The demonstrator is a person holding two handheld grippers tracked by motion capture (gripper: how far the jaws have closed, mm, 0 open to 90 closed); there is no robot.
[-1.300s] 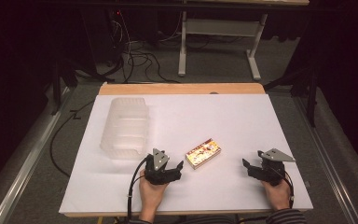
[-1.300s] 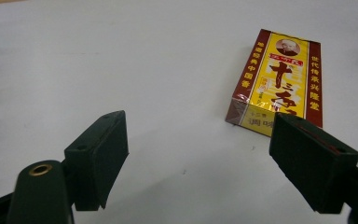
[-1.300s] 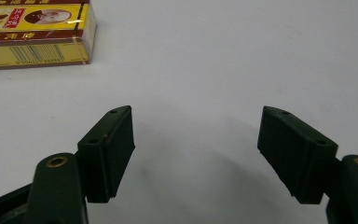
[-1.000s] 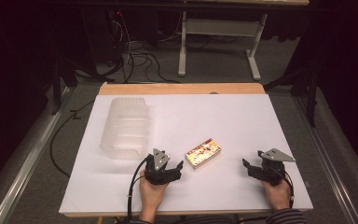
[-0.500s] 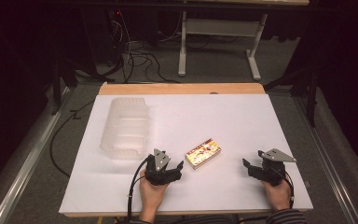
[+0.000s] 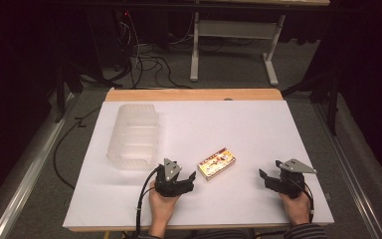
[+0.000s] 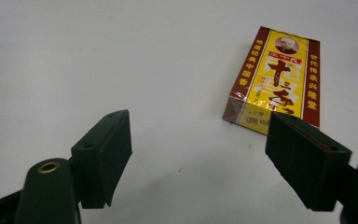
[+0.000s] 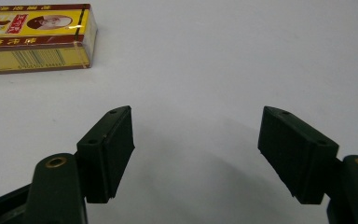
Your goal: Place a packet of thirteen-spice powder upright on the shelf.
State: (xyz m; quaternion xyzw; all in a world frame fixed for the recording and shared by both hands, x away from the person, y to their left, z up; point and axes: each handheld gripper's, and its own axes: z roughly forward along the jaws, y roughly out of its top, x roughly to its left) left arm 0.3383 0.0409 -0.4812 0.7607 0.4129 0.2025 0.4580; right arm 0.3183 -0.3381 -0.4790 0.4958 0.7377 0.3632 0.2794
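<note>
Waiting near the front edge of the white table surface [image 6: 258, 124], both grippers rest empty: the left gripper [image 7: 200, 154] has just been narrowing its parted jaws with nothing between them, while the right gripper [image 8: 196, 154] stands wide. The flat yellow-and-maroon cardboard box [image 6: 217, 163] lies between them, nearer the left, which seems about to reach for it; next it must slide forward and straddle the box's narrow sides. A clear ribbed plastic tray [image 6: 133, 135] sits towards the left edge.

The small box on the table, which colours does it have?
The small box is yellow with dark red borders, best seen in the left gripper view.
</note>
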